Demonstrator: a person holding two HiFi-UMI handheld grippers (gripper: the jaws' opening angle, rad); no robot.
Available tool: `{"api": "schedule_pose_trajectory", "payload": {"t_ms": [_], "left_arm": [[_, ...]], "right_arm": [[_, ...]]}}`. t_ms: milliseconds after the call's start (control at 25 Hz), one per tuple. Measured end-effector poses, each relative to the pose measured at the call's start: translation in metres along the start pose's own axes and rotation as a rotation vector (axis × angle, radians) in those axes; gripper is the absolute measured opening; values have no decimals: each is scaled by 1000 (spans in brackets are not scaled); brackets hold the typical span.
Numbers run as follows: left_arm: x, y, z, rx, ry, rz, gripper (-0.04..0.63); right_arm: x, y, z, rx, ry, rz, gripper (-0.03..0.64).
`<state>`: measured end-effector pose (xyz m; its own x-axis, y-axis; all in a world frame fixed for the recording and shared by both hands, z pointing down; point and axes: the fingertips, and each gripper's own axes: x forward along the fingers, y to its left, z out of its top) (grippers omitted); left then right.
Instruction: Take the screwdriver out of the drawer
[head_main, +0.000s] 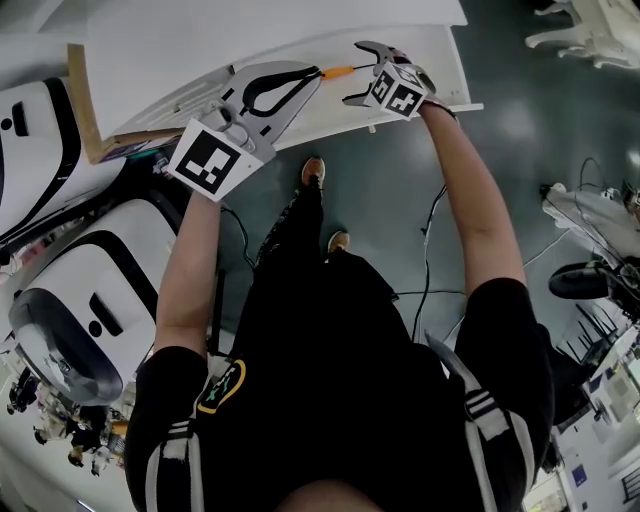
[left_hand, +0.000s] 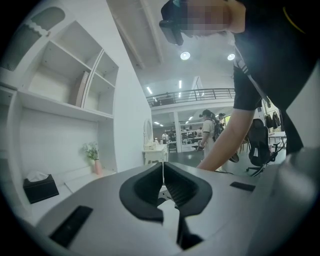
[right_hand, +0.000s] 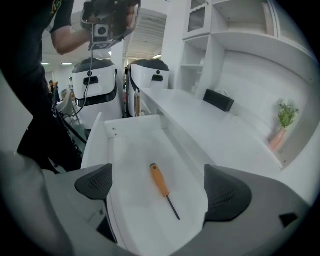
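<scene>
Right gripper (head_main: 365, 73): jaws spread wide, holding nothing, poised above the open drawer (right_hand: 97, 145). In the right gripper view the screwdriver (right_hand: 161, 182) lies flat on the drawer floor between the two pads. Its orange handle points away from the camera and its dark shaft points toward it. No contact yet.

Left gripper (left_hand: 163, 166): jaws closed tip to tip on nothing, held just beside the right gripper over the drawer's edge in the head view.

Risks (judgement):
- The handle is round and the floor smooth, so a pad arriving off-centre could roll or skid the tool toward a wall.
- Closing on the thin shaft rather than the handle would likely let it slip or pivot.
- The near pad sits over the drawer's side wall in view. Going straight down from here, it may catch the rim before reaching the floor.

Surroundings: the white desktop (right_hand: 200, 122) runs alongside the drawer, with a black tissue box (right_hand: 218, 100) and a small potted plant (right_hand: 283, 122) well apart from it. White-and-black machines (right_hand: 95, 82) stand beyond the drawer. Nothing else lies in the drawer, so only its walls are in the way.
</scene>
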<state>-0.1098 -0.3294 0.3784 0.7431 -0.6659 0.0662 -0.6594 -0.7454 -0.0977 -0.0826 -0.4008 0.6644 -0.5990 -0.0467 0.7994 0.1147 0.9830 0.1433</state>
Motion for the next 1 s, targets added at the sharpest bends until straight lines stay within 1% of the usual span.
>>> {"api": "schedule_pose_trajectory", "payload": {"t_ms": [320, 480, 600, 800, 1000], "left_arm": [[9, -1, -13, 2, 12, -24, 21], [14, 1, -19, 17, 19, -34, 21], [18, 2, -24, 22, 24, -41, 21], [20, 4, -34, 19, 39, -44, 21], [17, 7, -41, 15, 52, -42, 21]], "right_arm": [[41, -1, -31, -1, 90, 82, 540], [58, -2, -41, -2, 124, 111, 511], [69, -3, -50, 4, 144, 131, 511], [84, -4, -62, -18, 191, 165, 511], [95, -4, -66, -58, 214, 198, 494]]}}
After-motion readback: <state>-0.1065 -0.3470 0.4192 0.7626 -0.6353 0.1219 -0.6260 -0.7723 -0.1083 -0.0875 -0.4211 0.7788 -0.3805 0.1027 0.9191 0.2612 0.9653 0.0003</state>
